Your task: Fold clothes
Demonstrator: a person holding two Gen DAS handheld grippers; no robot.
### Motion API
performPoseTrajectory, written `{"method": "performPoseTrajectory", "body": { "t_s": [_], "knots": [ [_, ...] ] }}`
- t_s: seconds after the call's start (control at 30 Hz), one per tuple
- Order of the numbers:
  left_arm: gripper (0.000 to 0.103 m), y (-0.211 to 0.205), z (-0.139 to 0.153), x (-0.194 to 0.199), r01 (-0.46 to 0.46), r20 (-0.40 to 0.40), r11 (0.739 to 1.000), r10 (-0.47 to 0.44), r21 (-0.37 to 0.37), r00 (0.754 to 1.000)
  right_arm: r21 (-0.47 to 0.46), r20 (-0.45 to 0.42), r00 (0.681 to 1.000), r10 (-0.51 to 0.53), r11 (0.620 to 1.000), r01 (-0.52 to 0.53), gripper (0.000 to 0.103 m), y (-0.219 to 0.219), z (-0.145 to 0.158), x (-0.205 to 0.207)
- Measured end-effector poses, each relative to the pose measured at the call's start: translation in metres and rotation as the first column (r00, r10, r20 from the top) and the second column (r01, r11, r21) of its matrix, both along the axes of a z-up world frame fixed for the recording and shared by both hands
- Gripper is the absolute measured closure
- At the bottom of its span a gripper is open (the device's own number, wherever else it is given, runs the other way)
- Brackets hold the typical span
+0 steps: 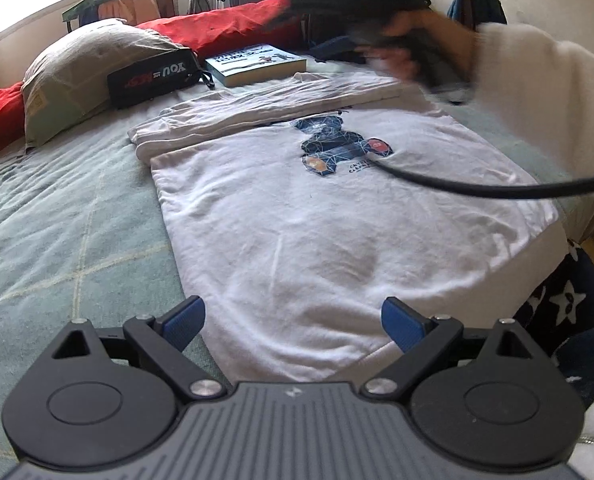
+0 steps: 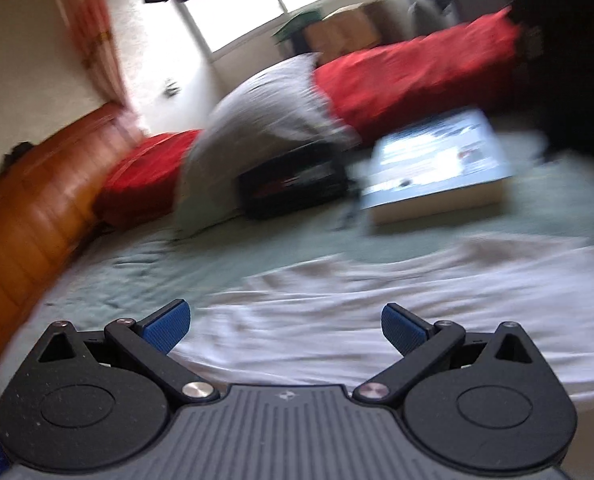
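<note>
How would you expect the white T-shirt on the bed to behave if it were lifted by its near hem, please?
The white T-shirt looks thin, wrinkled and already part folded, so it will probably droop and not hold its shape. It seems light. Both the left tongs and the right tongs are open, holding nothing.

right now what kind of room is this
Most likely a bedroom at home. The white printed t-shirt lies on a bed with a pale green checked blanket, a grey pillow rests against red bedding, and a wooden headboard runs along the wall.
</note>
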State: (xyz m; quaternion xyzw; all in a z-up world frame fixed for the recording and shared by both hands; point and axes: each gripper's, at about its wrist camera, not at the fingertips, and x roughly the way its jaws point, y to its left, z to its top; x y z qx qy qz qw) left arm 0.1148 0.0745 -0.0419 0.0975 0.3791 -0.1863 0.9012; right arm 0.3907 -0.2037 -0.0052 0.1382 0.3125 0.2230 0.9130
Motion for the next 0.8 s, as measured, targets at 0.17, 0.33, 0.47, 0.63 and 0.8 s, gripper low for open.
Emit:
{"method": "performPoseTrajectory", "body": {
  "t_s": [0.17,0.33,0.47,0.63,0.8],
  "knots": [
    [0.008,-0.022,0.001,0.009,0.023,-0.002,0.999,-0.023,0.026,1.000,-0.272,0.085,0.978,-0.188,0.940,0.205,0.000,-0.084,-0.007,-0.036],
    [0.008,-0.045,0.002,0.019,0.048,-0.005,0.998,-0.047,0.051,0.999,-0.477,0.057,0.973,-0.223,0.850,0.223,0.000,-0.123,-0.048,-0.053],
    [0.008,-0.058,0.002,0.024,0.062,-0.009,0.996,-0.062,0.064,0.998,-0.474,0.076,0.971,-0.228,0.848,0.236,0.000,-0.124,-0.067,-0.045],
    [0.008,-0.067,0.002,0.026,0.072,-0.013,0.995,-0.072,0.072,0.997,-0.525,0.161,0.941,-0.298,0.781,0.337,0.000,-0.113,-0.073,-0.029],
    [0.008,-0.076,0.002,0.028,0.082,-0.017,0.993,-0.081,0.079,0.997,-0.492,0.139,0.937,-0.320,0.799,0.345,0.000,-0.135,-0.084,-0.040]
  ]
}}
